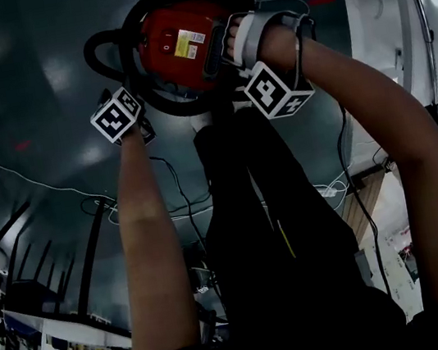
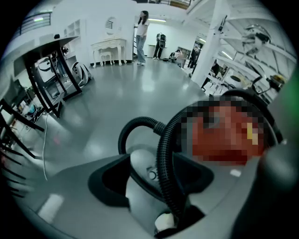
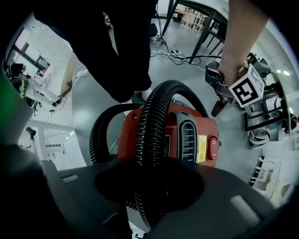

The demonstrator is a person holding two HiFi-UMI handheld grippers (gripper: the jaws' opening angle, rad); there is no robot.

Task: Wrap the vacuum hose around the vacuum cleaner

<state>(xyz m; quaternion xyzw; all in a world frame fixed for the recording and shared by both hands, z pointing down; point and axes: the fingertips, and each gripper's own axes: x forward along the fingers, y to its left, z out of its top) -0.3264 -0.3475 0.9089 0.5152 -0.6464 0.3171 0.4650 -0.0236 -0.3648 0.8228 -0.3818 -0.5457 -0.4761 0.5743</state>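
Red shell of the vacuum cleaner down on the grey floor, just ahead of the person. Black ribbed hose already laid in a ring round the body, with a smaller loop sticking out on the left claw's side.

Right claw clamped on the hose, pressing it across the top of the shell beside the vent and the switch. Left claw spread wide, a thinner run of hose lying between its jaws but apparently not pinched.

Judged well along: one turn in place, the loose loop and free end left to tuck in.

From the head view, the whole ring at once, though dark and small. From the right gripper view, the grip itself, plus the left claw's marker cube beyond the cleaner. Only from the left gripper view, the slack loop curling over bare floor.
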